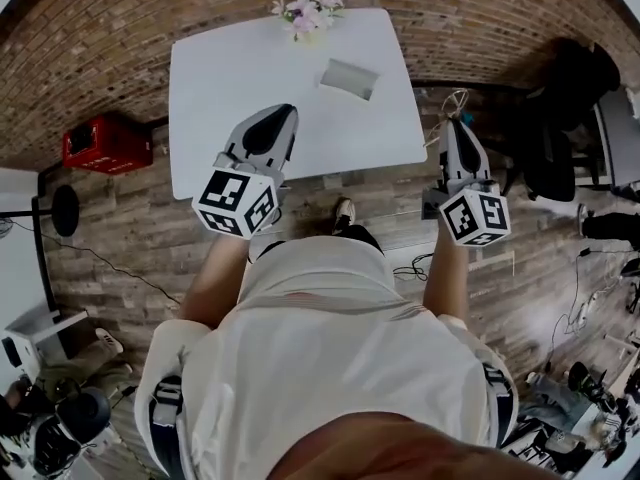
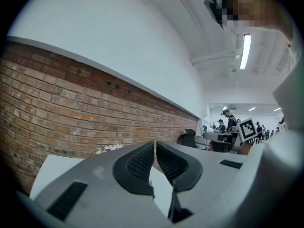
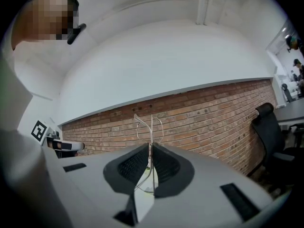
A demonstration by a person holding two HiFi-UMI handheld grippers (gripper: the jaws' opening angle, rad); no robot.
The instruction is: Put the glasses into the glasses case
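Note:
In the head view a grey glasses case lies on the far part of the white table. My left gripper hovers over the table's near edge, left of the case; its jaws are shut with nothing between them. My right gripper is held off the table's right side, above the floor. It is shut on thin wire-framed glasses, which stick up from between the pads. In the head view the glasses show faintly at the jaw tips.
A small bunch of flowers stands at the table's far edge against the brick wall. A red crate sits on the floor to the left. A black office chair and cables are on the right.

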